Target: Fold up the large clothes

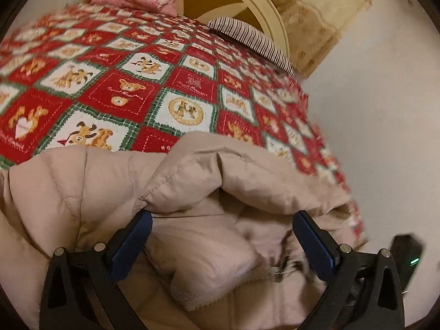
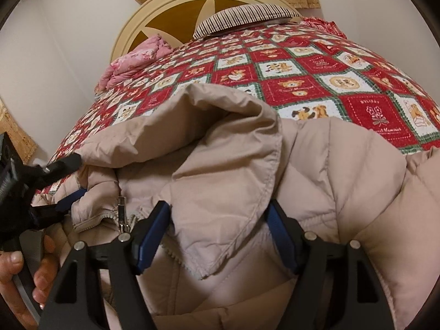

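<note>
Beige quilted puffer jacket [image 1: 115, 187] lies bunched at 6 o'clock on red-and-green teddy-bear quilt [image 1: 132, 90] | left gripper [image 1: 222, 217] wide open, astride collar fold, holding nothing | right gripper [image 2: 218, 209] partly open, straddling hood flap, likely readying grasp for flattening.

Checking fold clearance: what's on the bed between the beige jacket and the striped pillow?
Only bare red patchwork quilt between the beige jacket and the striped pillow; clearest in the right wrist view. The pink bundle sits off to the side.

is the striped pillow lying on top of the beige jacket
No, the striped pillow sits up by the headboard, far from the beige jacket.
</note>
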`<action>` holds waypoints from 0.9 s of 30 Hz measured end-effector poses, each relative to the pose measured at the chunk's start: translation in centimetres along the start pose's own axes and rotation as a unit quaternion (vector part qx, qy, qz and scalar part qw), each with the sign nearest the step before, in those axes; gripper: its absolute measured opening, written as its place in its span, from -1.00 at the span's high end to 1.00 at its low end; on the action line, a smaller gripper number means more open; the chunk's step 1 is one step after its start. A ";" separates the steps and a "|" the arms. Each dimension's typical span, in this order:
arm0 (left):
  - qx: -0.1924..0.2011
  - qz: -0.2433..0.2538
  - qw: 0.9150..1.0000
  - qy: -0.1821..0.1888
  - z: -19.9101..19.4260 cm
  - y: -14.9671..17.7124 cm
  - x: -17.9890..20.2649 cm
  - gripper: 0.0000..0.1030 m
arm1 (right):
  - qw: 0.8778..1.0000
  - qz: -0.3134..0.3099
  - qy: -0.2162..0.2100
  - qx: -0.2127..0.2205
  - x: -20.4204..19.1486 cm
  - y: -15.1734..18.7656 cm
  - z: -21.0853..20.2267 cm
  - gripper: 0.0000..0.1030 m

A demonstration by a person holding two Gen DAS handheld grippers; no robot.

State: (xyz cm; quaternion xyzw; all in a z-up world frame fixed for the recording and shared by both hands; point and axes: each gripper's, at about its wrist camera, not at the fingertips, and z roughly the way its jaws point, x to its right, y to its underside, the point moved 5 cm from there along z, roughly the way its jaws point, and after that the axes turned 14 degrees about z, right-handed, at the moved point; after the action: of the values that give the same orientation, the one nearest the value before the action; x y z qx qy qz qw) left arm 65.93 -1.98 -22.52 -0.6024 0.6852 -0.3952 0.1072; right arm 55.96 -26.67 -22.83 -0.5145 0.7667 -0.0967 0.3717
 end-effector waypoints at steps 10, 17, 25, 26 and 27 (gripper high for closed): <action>0.029 0.017 0.999 -0.010 0.0 1.1 0.0 -0.98 | 0.992 0.044 0.012 0.120 0.5 -2.9 -5.9 -0.35; 0.041 0.008 0.999 0.004 -0.3 1.0 -0.2 -0.98 | 0.994 -0.034 0.048 0.089 -5.6 -9.7 -4.0 -0.35; 0.052 0.004 0.999 0.012 -0.7 1.0 -0.3 -0.98 | 0.991 -0.079 0.109 -0.016 -3.1 -6.2 2.3 -0.33; 0.057 0.003 0.998 0.012 -1.0 1.0 -0.3 -0.98 | 0.990 -0.082 0.115 -0.023 -2.5 -5.4 2.4 -0.33; 0.071 0.004 0.997 0.011 -1.6 0.9 -0.2 -0.98 | 0.989 -0.083 0.118 -0.031 -1.8 -4.6 2.5 -0.33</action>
State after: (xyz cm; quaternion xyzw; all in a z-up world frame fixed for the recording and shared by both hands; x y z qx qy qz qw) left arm 64.28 -1.12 -22.13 -0.5858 0.6590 -0.4492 0.1440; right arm 61.26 -26.57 -21.31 -0.5727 0.7625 -0.1634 0.2530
